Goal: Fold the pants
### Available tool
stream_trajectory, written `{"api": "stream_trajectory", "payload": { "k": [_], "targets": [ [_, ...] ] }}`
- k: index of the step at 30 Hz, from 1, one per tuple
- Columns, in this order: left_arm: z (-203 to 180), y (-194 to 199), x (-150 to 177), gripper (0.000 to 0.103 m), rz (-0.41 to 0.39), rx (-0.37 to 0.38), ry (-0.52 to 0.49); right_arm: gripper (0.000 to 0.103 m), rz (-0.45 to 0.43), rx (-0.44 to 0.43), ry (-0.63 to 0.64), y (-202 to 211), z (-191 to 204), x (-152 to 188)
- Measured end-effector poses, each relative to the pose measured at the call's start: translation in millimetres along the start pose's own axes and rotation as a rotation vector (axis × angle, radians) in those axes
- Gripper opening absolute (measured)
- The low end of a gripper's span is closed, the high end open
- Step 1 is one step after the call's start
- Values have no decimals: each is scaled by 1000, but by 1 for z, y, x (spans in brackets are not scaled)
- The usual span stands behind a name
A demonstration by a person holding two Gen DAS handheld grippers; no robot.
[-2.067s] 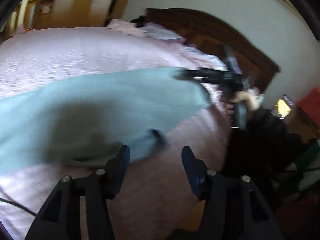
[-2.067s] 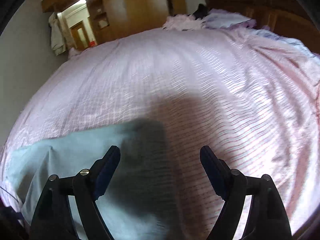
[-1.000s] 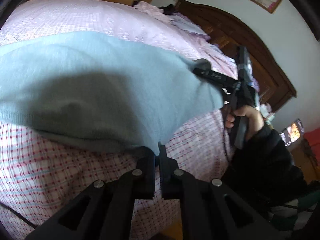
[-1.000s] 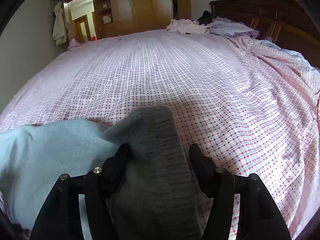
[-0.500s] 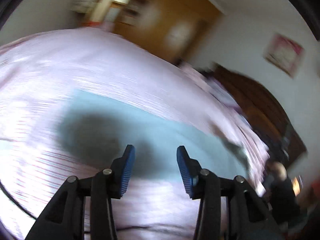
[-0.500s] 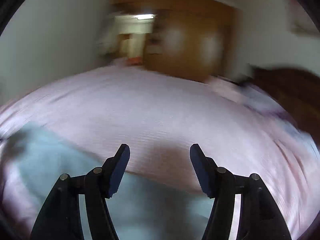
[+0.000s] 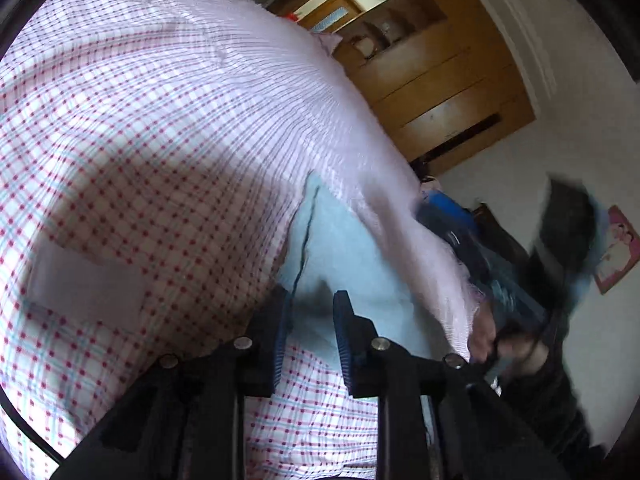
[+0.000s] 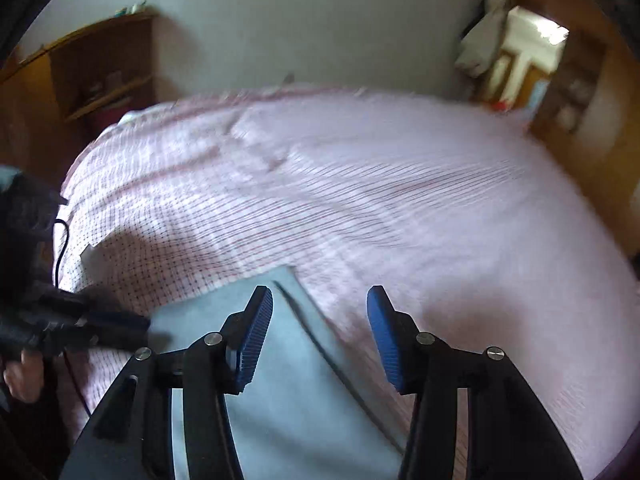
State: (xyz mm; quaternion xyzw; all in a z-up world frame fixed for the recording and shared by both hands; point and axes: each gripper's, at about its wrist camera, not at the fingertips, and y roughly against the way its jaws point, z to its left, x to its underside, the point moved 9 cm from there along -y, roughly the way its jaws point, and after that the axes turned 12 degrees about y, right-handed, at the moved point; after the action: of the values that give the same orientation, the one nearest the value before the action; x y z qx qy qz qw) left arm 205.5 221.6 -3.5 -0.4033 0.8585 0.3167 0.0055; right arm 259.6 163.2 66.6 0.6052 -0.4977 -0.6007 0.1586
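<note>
Blue pants (image 8: 296, 392) flat on bed (image 8: 360, 184); both claws open.

The bed (image 8: 400, 184) is wide and flat beyond the light blue pants (image 8: 288, 392), and its checked cover lies open toward the far wall, so there a gripper can pass freely above it. On the near left side the left gripper (image 8: 132, 330) and its dark cable (image 8: 60, 240) stand just beside the edge of the pants and close this way. At the far right, the wooden wardrobe (image 7: 444, 84) stands against the edge of the bed.
</note>
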Motion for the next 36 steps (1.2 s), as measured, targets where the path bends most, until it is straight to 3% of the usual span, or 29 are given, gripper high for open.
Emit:
{"api": "stream_trajectory", "payload": {
  "k": [3,6,7,9,16,20,25,28,32,34,36],
  "targets": [
    [-2,8,6,36,-37,11,-7,43,115,-92,86,-35,17,10],
    [2,14,4,36,-55,16,10,40,168,-90,184,-55,32,18],
    [5,14,4,36,-44,32,41,34,168,-111,180,-59,36,18],
    [5,13,5,36,-10,74,104,0,149,-142,174,-56,40,15],
    [11,17,6,36,14,83,129,0,36,-65,170,-29,31,2],
    [3,21,7,31,-21,91,114,0,-7,-48,134,-24,21,-11],
    [-2,20,9,19,-48,64,87,0,32,-4,97,-45,3,-11],
    [-3,22,12,18,-55,52,78,0,60,-33,55,-58,2,-2],
    [-12,24,11,18,-80,63,49,0,106,-18,100,-71,14,6],
    [-11,22,9,19,-90,36,45,6,114,4,99,-72,11,6],
    [-12,21,5,20,-91,30,52,25,119,48,65,-64,2,8]
  ]
}}
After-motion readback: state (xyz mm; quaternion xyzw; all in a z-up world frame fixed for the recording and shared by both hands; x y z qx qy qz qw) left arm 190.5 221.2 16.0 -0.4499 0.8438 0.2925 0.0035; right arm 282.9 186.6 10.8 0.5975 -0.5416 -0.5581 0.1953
